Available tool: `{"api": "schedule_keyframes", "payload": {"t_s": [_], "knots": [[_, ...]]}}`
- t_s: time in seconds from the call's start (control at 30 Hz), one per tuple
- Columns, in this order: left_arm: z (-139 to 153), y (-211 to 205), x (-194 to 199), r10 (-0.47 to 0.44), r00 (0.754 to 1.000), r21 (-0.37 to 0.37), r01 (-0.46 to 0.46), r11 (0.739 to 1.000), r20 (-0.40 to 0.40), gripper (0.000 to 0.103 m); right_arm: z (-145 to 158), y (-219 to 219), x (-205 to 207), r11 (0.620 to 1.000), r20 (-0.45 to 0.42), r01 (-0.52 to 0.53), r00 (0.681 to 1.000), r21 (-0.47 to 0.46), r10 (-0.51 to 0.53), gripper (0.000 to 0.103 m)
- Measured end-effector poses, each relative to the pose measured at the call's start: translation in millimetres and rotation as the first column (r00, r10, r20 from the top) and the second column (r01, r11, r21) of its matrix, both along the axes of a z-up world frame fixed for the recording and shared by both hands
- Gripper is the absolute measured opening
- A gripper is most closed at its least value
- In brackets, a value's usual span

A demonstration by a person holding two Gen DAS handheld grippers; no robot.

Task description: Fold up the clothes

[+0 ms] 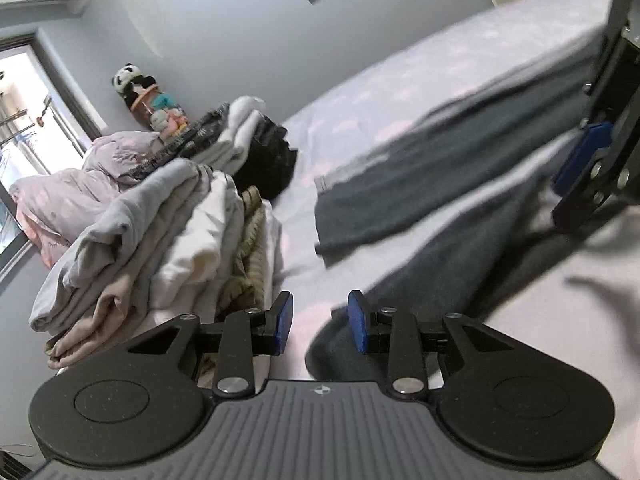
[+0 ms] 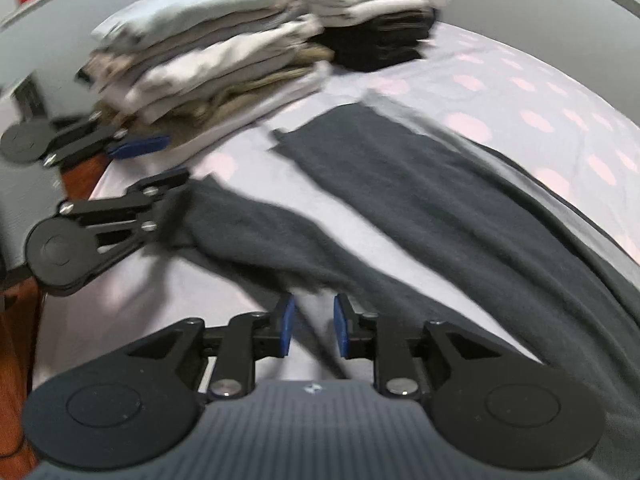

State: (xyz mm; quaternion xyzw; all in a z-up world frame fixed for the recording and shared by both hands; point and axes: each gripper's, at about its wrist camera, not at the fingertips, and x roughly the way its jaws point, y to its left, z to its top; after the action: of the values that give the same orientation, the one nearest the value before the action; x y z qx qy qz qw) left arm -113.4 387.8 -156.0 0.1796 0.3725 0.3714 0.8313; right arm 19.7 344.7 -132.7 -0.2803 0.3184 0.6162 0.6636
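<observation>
A dark grey garment (image 2: 420,200) lies spread on the lilac, pink-spotted bed sheet (image 2: 520,100), with two long parts running side by side (image 1: 400,184). My right gripper (image 2: 314,328) is open just above the sheet, its blue pads (image 2: 286,328) apart right behind the nearer long part; they press on nothing. My left gripper (image 1: 320,320) is also open, low over the sheet. The end of that nearer part (image 1: 332,344) lies by its right pad (image 1: 358,322). In the right wrist view the left gripper (image 2: 160,164) sits at that cloth end.
A tall stack of folded pale clothes (image 2: 208,60) stands beside the garment, a black folded pile (image 2: 380,44) behind it. A crumpled pink duvet (image 1: 60,196), plush toys (image 1: 132,84) and a window (image 1: 24,100) lie beyond. The bed's edge drops to a wooden floor (image 2: 16,360).
</observation>
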Motion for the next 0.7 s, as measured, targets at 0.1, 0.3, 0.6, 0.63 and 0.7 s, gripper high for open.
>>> {"api": "schedule_keyframes", "payload": {"t_s": [0.1, 0.3, 0.6, 0.63, 0.7], "knots": [[-2, 0, -4, 0.024, 0.999, -0.006, -0.024, 1.000, -0.029, 0.036, -9, 11, -19, 0.997, 0.016, -0.071, 0.997, -0.014, 0.071, 0.024], [6, 12, -11, 0.099, 0.995, -0.021, -0.099, 0.995, 0.013, 0.036, -26, 47, -42, 0.989, 0.087, -0.144, 0.986, -0.015, 0.145, 0.023], [19, 8, -20, 0.078, 0.993, 0.003, -0.078, 0.997, 0.086, 0.036, -6, 105, -32, 0.987, 0.071, -0.140, 0.988, 0.077, 0.134, 0.023], [20, 5, -20, 0.055, 0.994, 0.003, -0.056, 0.998, 0.092, 0.036, -6, 111, -26, 0.990, 0.057, -0.120, 0.992, 0.074, 0.116, 0.023], [20, -1, -18, 0.004, 0.996, 0.011, -0.005, 1.000, 0.086, 0.036, -8, 120, -13, 0.994, 0.021, -0.089, 0.996, 0.066, 0.088, 0.024]]}}
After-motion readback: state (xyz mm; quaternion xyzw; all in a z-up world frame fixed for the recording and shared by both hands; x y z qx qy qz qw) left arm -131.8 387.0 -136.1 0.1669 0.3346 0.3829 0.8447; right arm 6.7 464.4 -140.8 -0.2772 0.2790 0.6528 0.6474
